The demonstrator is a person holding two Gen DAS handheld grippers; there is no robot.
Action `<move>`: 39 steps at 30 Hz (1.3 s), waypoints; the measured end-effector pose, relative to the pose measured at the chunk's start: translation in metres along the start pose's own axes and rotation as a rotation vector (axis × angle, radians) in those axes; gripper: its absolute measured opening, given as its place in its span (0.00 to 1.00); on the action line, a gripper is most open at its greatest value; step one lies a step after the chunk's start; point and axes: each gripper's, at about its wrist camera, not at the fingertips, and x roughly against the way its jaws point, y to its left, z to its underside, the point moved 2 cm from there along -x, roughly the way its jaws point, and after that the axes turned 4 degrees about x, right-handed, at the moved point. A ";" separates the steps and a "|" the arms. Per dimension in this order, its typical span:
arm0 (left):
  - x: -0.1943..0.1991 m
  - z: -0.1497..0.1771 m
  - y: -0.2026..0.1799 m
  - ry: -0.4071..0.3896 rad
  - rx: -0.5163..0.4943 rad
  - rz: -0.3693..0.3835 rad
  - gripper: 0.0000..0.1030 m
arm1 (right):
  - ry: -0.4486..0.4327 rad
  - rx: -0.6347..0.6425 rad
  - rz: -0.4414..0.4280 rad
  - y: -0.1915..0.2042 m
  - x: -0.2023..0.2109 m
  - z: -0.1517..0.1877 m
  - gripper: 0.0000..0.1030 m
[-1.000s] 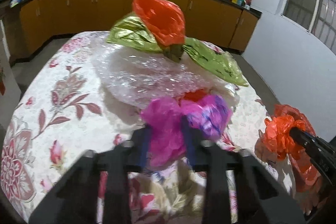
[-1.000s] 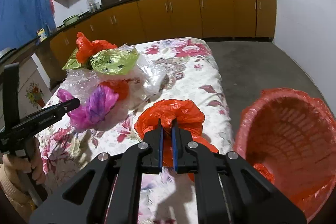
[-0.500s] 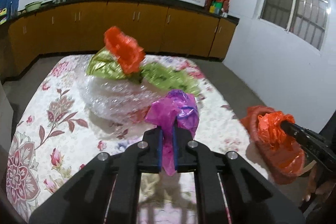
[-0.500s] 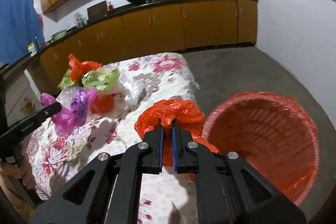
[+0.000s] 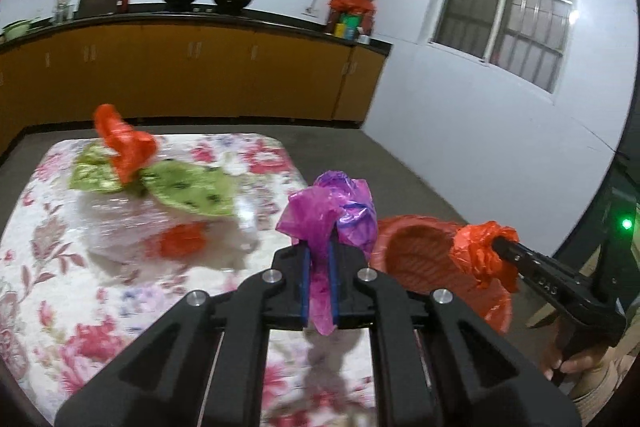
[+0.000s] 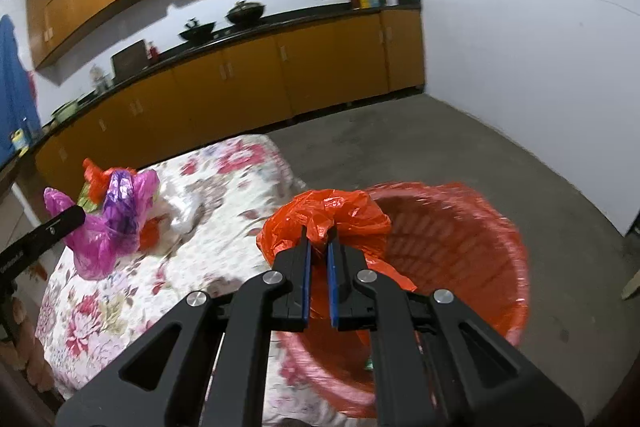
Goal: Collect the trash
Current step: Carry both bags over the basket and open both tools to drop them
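My left gripper [image 5: 319, 281] is clamped on a crumpled purple bag [image 5: 332, 211], held up off the table [image 5: 48, 267] near its right edge, bag tail hanging down between the blue pads. My right gripper [image 6: 319, 281] pinches a red bag [image 6: 332, 215], jaws narrow with plastic between them, held over the near rim of the red basket [image 6: 480, 247], which stands on the floor just beside the table. On the floral cloth, well back: a trash pile [image 5: 160, 203] of bubble wrap, green foil, another red bag [image 5: 124, 143] on top. Cabinets [image 5: 200, 75] behind.
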 end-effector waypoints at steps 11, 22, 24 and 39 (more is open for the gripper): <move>-0.033 0.003 -0.070 0.039 -0.051 0.121 0.08 | -0.057 -0.072 0.096 -0.043 0.024 -0.010 0.07; -0.057 0.012 -0.101 0.075 -0.074 0.183 0.08 | -0.098 -0.113 0.115 -0.065 0.030 -0.023 0.07; -0.061 0.012 -0.106 0.079 -0.076 0.191 0.08 | -0.106 -0.120 0.114 -0.067 0.030 -0.025 0.07; -0.094 0.021 -0.123 0.137 -0.057 0.220 0.17 | -0.132 -0.142 0.105 -0.078 0.020 -0.038 0.13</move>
